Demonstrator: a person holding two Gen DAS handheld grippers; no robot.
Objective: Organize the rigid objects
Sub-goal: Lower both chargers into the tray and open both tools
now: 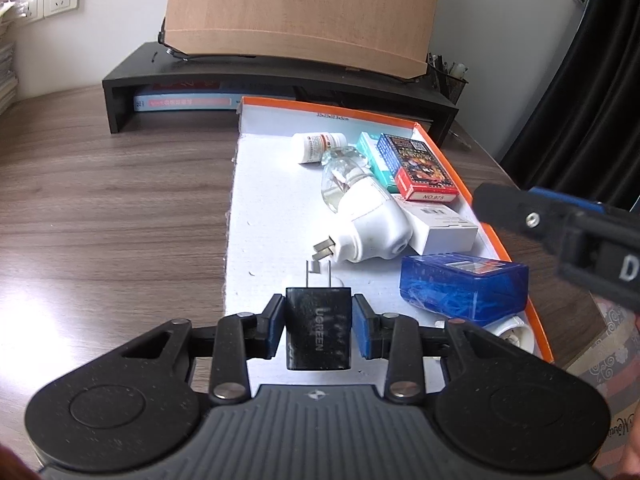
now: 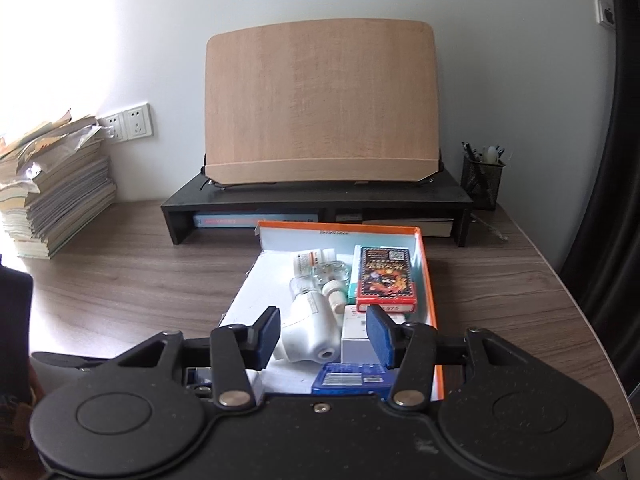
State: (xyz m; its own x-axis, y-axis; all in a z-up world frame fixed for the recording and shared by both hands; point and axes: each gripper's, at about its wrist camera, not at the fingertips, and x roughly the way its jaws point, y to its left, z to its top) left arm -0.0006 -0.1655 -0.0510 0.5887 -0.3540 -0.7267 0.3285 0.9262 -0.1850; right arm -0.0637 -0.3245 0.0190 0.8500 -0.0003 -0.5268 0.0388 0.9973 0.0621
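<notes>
Gripping: left gripper [image 1: 318, 330] clamped on the black UGREEN charger [image 1: 318, 332], blue pads pressed to both its sides, prongs pointing forward over the near end of the tray
Right gripper: [image 2: 322, 336] jaws apart, nothing between the pads, hovering above the tray's near end
Tray: orange-rimmed box lid [image 1: 454, 168] with white floor, lying flat on the wooden desk [image 1: 120, 208]
White plug adapter: [image 1: 368, 224] on its side mid-tray, prongs toward the charger, just ahead of it, apart
Clear bulb part: [image 1: 340, 172] attached to the adapter's far end, looks like glass but blurred, can't confirm
Pill bottle: [image 1: 318, 146] white, lying on its side at the far end
Card deck box: [image 1: 416, 168] red and dark, against the right rim, resting on a teal box [image 1: 370, 152]
White carton: [image 1: 444, 226] beside the adapter, right side
Blue clip box: [image 1: 464, 286] translucent, near right corner, touching the rim
Background: black monitor riser [image 2: 320, 196] with wooden board [image 2: 320, 104] leaning on it, mesh pen cup [image 2: 482, 178] right, paper stack [image 2: 52, 192] left
</notes>
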